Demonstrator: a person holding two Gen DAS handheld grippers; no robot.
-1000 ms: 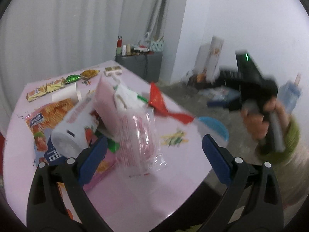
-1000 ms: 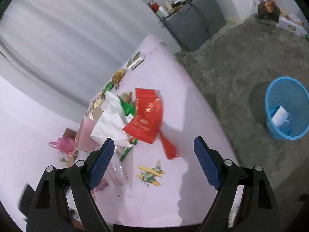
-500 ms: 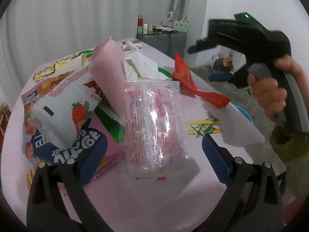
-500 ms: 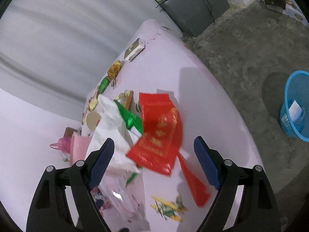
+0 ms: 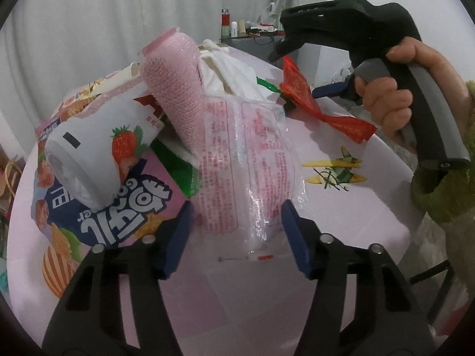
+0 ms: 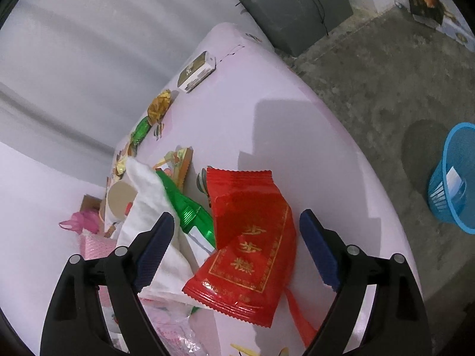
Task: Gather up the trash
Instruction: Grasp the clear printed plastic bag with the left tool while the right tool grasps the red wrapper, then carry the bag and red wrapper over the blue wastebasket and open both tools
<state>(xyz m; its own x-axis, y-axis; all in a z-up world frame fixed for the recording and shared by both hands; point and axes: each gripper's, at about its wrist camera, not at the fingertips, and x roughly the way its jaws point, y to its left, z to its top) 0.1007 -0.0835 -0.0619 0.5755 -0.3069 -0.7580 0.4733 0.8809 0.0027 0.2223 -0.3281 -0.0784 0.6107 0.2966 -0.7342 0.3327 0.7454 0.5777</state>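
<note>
Left gripper (image 5: 237, 222): we note jaws just narrowing around crinkled clear wrapper (image 5: 246, 160), lower centre; contact indeterminate.
Right gripper (image 6: 234, 246): wide apart over glossy red packet (image 6: 246, 243).

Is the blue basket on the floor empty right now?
No, the blue basket already holds at least one whitish piece of trash, visible through its open top in the right wrist view.

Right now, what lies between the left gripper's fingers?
The clear wrapper: its near end sits between the left gripper's closing blue pads, shown in the left wrist view.
</note>
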